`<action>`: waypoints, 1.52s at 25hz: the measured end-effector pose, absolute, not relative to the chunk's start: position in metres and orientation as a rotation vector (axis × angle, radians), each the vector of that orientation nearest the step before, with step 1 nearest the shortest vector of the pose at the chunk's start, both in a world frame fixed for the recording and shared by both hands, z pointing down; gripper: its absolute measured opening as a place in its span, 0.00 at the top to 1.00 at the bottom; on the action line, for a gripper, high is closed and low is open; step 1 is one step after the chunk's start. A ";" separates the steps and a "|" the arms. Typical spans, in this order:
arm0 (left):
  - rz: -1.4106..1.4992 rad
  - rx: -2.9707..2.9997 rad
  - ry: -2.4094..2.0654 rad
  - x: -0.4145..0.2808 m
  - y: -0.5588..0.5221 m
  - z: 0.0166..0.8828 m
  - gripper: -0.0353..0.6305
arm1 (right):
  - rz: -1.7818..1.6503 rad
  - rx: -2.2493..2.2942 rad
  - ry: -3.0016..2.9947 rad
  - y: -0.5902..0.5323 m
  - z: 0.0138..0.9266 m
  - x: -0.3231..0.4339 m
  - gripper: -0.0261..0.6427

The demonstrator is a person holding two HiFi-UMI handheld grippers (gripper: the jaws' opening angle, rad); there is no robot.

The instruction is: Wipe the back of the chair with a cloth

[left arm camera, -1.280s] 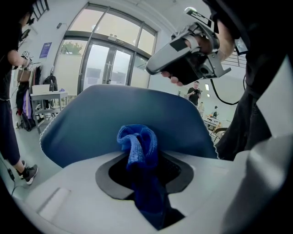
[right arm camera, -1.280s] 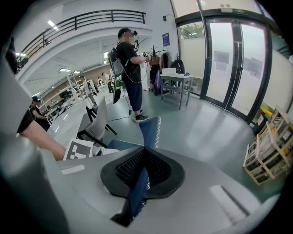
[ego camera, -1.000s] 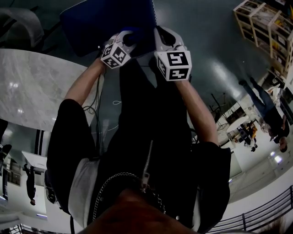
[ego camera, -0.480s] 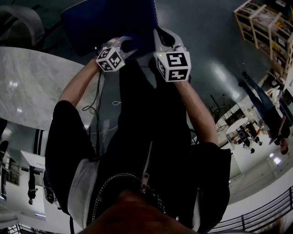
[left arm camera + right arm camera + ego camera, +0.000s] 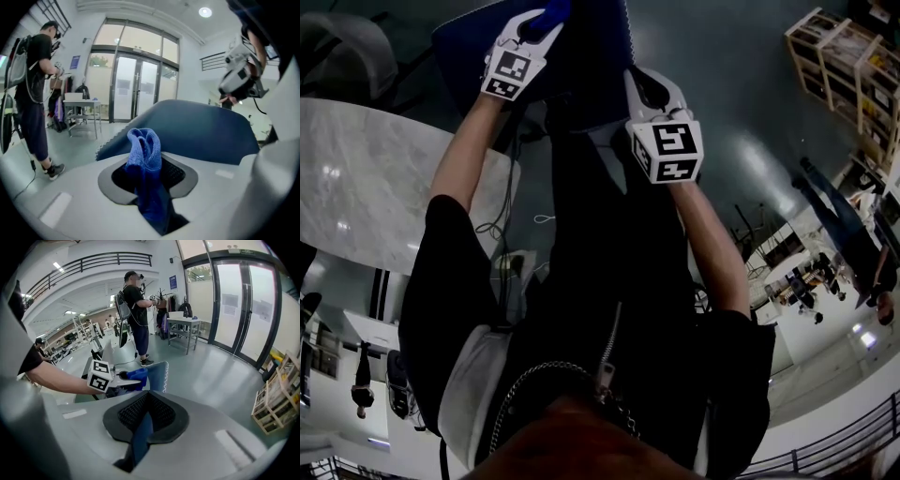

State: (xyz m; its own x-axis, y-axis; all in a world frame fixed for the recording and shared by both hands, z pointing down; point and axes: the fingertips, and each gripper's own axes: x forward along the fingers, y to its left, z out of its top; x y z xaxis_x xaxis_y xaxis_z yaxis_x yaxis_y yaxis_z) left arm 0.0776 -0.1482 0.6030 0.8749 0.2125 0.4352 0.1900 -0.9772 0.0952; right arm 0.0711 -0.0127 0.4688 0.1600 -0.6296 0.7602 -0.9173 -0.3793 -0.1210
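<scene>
Left claw (image 5: 149, 180) pinches the blue cloth (image 5: 143, 143) by the chair back (image 5: 197, 131); right claw (image 5: 146, 420) seemingly grips its edge.

The marble table (image 5: 366, 178) crowds you on the left, just beside the chair back (image 5: 591, 47). On your right the floor (image 5: 722, 75) lies open up to the wooden racks (image 5: 844, 66).
</scene>
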 end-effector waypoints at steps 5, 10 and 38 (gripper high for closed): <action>0.666 2.927 -0.062 0.097 -0.219 0.613 0.77 | 1.082 2.083 -1.462 -0.016 0.471 0.075 0.96; 0.652 2.879 -0.271 0.107 -0.254 0.628 0.77 | 1.083 2.095 -1.453 -0.017 0.472 0.076 0.96; 0.757 2.944 0.185 0.112 -0.136 0.637 0.77 | 1.092 2.082 -1.456 -0.008 0.472 0.070 0.96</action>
